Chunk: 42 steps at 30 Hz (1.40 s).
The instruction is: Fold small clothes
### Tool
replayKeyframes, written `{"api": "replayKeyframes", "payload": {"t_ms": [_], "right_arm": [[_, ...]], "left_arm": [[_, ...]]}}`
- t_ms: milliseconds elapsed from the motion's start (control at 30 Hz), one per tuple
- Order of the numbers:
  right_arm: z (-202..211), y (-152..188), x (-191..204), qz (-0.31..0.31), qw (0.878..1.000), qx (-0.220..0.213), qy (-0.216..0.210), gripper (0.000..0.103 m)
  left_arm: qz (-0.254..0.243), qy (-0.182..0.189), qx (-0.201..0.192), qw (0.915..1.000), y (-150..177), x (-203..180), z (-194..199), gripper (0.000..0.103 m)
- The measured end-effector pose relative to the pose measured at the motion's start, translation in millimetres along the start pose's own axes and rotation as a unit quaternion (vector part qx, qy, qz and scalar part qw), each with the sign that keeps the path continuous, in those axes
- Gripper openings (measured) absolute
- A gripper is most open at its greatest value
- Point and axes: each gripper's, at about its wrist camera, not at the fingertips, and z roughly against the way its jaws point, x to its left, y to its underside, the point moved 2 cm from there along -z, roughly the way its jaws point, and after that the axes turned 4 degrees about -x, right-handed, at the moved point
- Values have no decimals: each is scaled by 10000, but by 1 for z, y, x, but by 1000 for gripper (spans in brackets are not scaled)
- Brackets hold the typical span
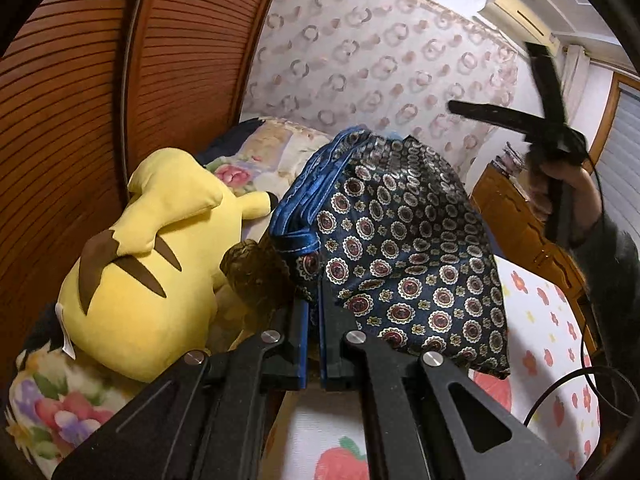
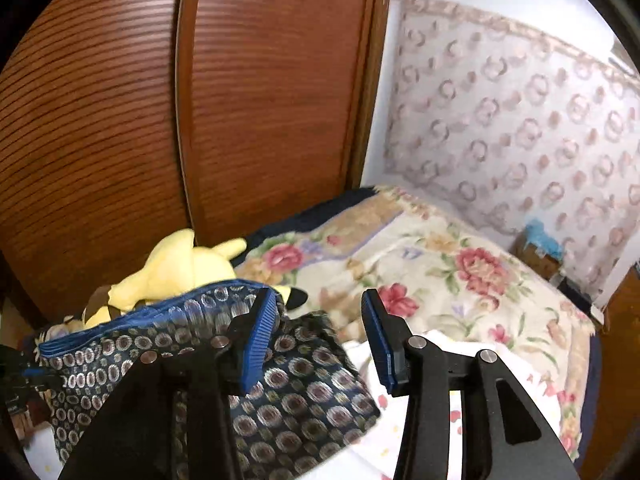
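Tongs (image 1: 314, 312) raised, pinching shorts (image 1: 400, 248)

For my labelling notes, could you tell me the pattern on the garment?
Navy shorts with round medallion print and blue waistband, clearest in the left wrist view.

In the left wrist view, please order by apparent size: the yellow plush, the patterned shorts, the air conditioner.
1. Shorts and plush: they look similar in size, and both are near the camera, so I do not rank them.
2. Air conditioner: smallest, but far away.
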Motion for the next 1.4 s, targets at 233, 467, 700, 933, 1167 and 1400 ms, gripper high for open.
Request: {"api": "replayKeyframes", "payload": {"t_ms": [233,467,700,933,1167,1400], "right_arm": [[-26,49,5,-152,9962,506,-697,46],[-82,83,1,-275,9929,967,-643,46],[-52,80,4,-593,9949,661,-487,46],[30,118,35,-715,9968,295,-225,46],[100,140,65,-873,9961,50,94,46],[163,174,90,-878,9940,-52,649,51]], "left_arm": [[-210,-176,-44,9996,0,-6,2,4],[-651,-473,-96,9967,2,-16,3,5],[-1069,-533,-350,9922,2,-34,26,44],[-1256,-405,-617,9893,-1,-54,49,93],[-1466,-197,-681,9867,8,-84,61,94],[-1668,69,-593,9842,27,-121,64,94]]}}
